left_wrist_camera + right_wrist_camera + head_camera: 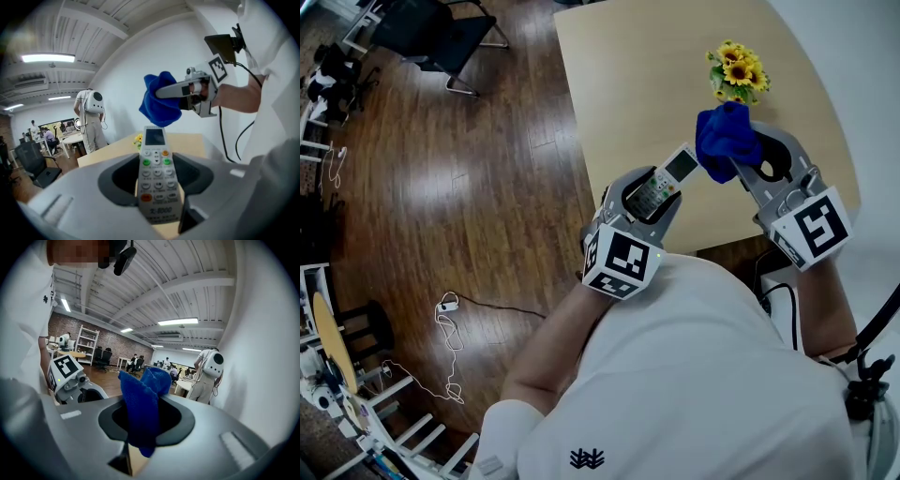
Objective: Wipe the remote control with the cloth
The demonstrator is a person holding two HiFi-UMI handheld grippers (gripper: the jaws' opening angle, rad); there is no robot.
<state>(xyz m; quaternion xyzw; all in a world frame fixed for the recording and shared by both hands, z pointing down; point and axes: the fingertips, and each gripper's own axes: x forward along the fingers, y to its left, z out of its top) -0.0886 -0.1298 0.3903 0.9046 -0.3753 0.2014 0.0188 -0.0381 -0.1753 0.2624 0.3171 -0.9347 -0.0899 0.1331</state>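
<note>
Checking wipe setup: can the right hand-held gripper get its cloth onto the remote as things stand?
Probably yes: the right hand-held gripper holds the cloth just beside the remote, whose display end juts clear of the left hand-held gripper, nothing between.

The only print I can read is on the remote control (158,180): a model mark ending "-8000" near its lower end (the first character is unclear to me).

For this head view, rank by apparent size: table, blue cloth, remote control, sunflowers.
1. table
2. blue cloth
3. sunflowers and remote control look about alike. The remote is partly hidden, so I won't rank these two.
</note>
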